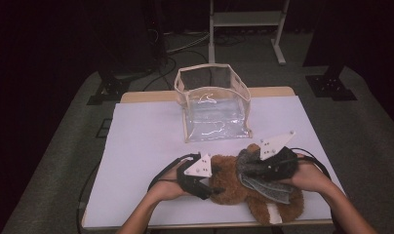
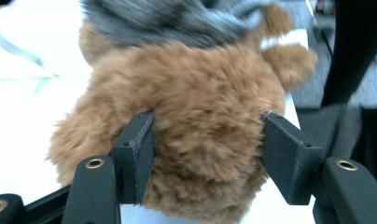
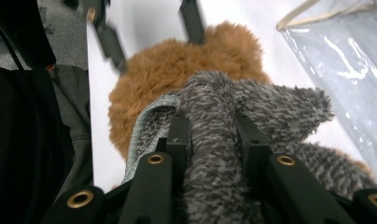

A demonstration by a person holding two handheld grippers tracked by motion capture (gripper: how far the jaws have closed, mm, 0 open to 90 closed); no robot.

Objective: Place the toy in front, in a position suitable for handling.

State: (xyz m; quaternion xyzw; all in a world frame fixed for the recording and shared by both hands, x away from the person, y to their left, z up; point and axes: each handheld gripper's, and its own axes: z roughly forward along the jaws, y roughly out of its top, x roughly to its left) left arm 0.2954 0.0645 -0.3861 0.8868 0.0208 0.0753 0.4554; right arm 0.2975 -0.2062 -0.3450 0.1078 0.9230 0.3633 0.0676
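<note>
The left gripper [image 2: 207,140] clamps the bear [image 2: 196,116] steady while the right gripper [image 3: 213,135] pinches its grey garment [image 3: 252,102] (likely to work it along the body).

Plush bear [image 1: 234,185] on table [image 1: 136,146], before pouch [image 1: 214,105].

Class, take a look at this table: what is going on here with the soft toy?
A person holds a claw in each hand over a brown plush toy lying on the white-covered table. The left claw squeezes the toy's furry body between its jaws. The right claw pinches a fold of the toy's grey knitted garment. A clear plastic bag stands open behind them, with nothing in it.
</note>
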